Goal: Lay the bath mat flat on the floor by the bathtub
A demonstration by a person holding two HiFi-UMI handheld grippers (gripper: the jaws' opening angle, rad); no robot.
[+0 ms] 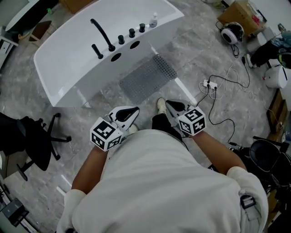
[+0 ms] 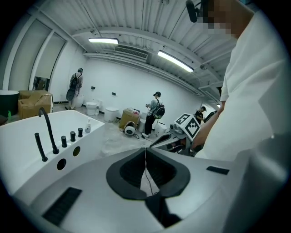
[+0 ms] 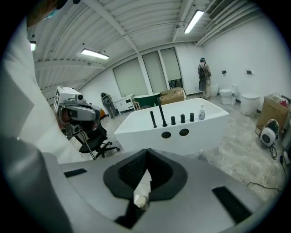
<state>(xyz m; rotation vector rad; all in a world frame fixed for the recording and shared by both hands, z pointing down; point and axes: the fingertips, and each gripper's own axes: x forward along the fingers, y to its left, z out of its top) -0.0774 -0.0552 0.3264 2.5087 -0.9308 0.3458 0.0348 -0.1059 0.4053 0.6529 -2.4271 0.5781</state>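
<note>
The grey perforated bath mat (image 1: 148, 78) lies spread out on the marble floor, right against the side of the white bathtub (image 1: 68, 54). Neither gripper touches it. My left gripper (image 1: 129, 113) is held close to my chest, shut with nothing in it; in the left gripper view its pads (image 2: 145, 152) meet along a thin line. My right gripper (image 1: 172, 107) hovers over my shoe (image 1: 161, 104), also shut and empty; its tips (image 3: 147, 157) touch. In the right gripper view the bathtub (image 3: 173, 136) stands ahead, with a corner of the mat (image 3: 202, 158) at its foot.
A black office chair (image 1: 32, 141) stands left of me. A power strip with cables (image 1: 209, 84) lies on the floor to the right. Headphones (image 1: 232, 32) and a cardboard box (image 1: 241, 11) sit further back right. Black taps (image 1: 102, 36) line the tub rim.
</note>
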